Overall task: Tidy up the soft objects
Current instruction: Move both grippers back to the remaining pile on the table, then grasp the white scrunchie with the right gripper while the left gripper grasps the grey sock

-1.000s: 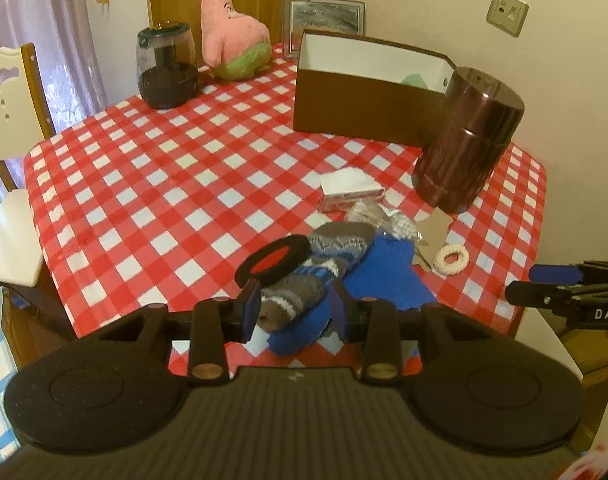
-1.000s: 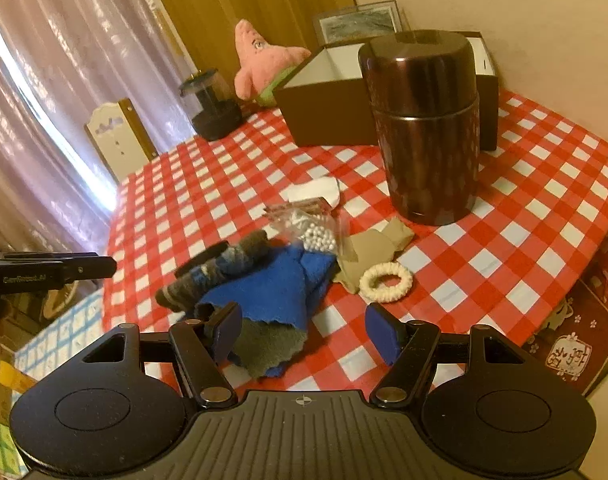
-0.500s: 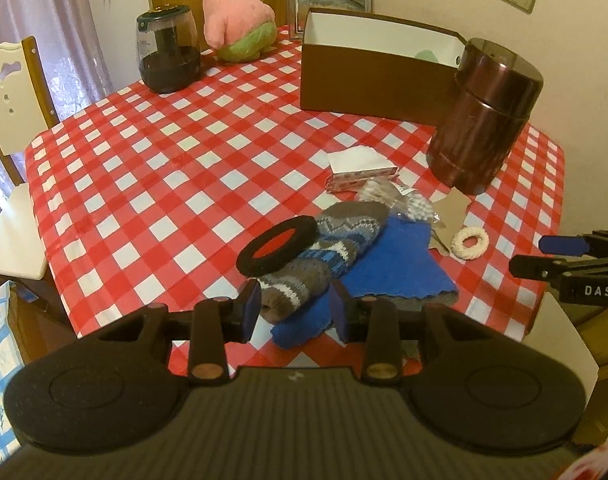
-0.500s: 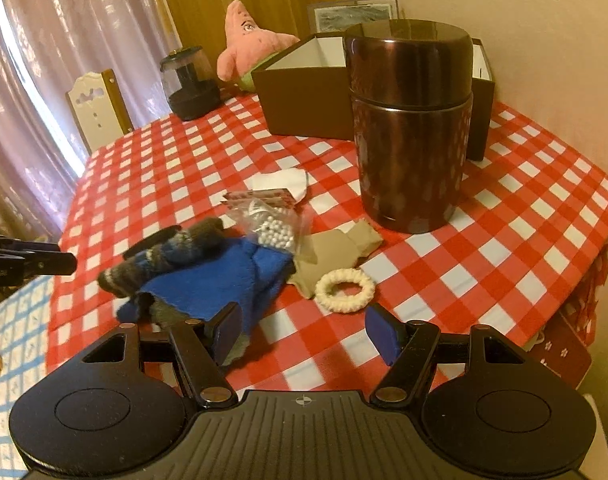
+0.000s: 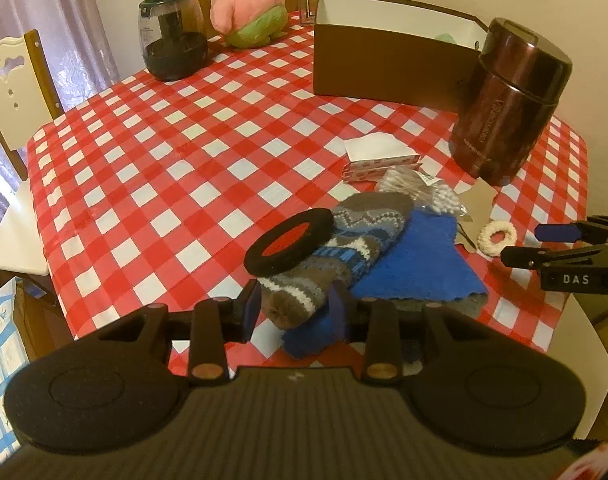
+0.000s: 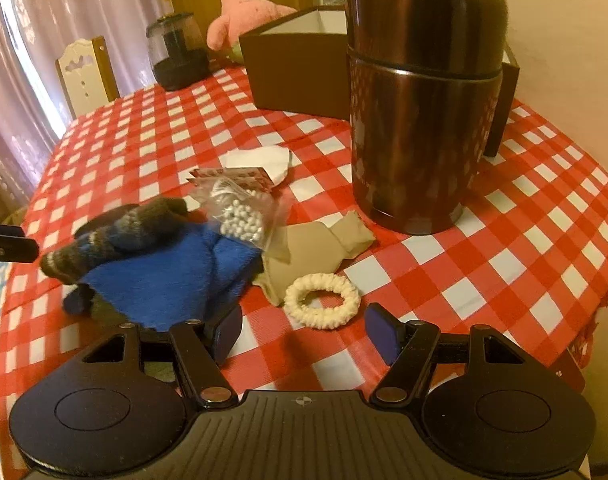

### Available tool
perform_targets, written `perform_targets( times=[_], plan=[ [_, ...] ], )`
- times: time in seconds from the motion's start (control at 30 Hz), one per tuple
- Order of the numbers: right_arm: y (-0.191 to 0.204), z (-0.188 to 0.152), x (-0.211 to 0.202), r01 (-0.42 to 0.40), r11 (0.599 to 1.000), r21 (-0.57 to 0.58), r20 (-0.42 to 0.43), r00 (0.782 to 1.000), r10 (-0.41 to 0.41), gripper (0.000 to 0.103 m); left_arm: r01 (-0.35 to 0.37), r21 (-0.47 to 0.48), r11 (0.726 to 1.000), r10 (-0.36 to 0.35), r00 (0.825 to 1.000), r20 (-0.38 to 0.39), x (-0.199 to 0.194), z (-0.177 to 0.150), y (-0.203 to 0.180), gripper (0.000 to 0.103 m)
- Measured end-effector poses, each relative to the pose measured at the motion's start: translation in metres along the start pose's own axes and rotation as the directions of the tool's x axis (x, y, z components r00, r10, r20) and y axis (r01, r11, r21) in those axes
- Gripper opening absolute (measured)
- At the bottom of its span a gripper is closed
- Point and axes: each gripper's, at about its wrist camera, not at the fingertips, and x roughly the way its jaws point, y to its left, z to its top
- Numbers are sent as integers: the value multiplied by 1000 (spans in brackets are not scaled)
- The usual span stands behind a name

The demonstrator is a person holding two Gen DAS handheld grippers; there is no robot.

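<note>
At the far left edge of the red-and-white checked tablecloth stands a cream wooden chair, and behind the cloth's left corner a dark, clear-walled jar sits beside a pink star-shaped plush toy. Right of the plush is an open brown cardboard box with a white lining, and just beside its right end a glossy dark-brown lidded canister.

Nearer the front, the left gripper hangs over the pile of soft things with its jaws partly apart; the toe of the grey, brown and blue striped knitted sock appears between the blue pads, though contact cannot be judged from this view. A flat black ring with a red centre leans on the sock's left side. The sock lies on a bright blue fleece cloth, which touches a clear bag of white beads and a beige scrap of fabric.

Right of the cloth, a cream crocheted hair ring rests on the tablecloth, just ahead of the right gripper, whose jaws stand wide apart and empty.
</note>
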Motion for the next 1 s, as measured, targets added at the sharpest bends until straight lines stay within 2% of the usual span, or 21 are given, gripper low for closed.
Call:
perform_targets(
  times=[0.53,0.6,0.67,0.7,0.77,0.8,1.0],
  plan=[
    [-5,-1,41,62,996,-68,-19,998,-63,69,-41,49,998,41,999,12,21,2,17,34],
    [-1,-2,44,76,991,-106,-13,997,-77,64,-38,72,997,37,999,13,24,2,17,34],
    [5,-4,47,99,981,-165,1,995,-100,48,-29,97,995,28,1000,13,27,3,17,34],
    [7,-5,47,88,979,-181,7,996,-88,44,-26,110,994,25,1000,15,29,4,17,34],
    [10,-4,47,101,974,-201,9,995,-101,24,-17,144,989,14,1000,23,31,5,15,34],
    [11,-4,47,104,972,-211,9,995,-104,18,-14,162,987,10,1000,24,33,6,14,34],
    [-1,1,39,61,992,-112,-12,998,-63,17,-12,299,954,6,1000,23,51,9,10,34]
  ],
)
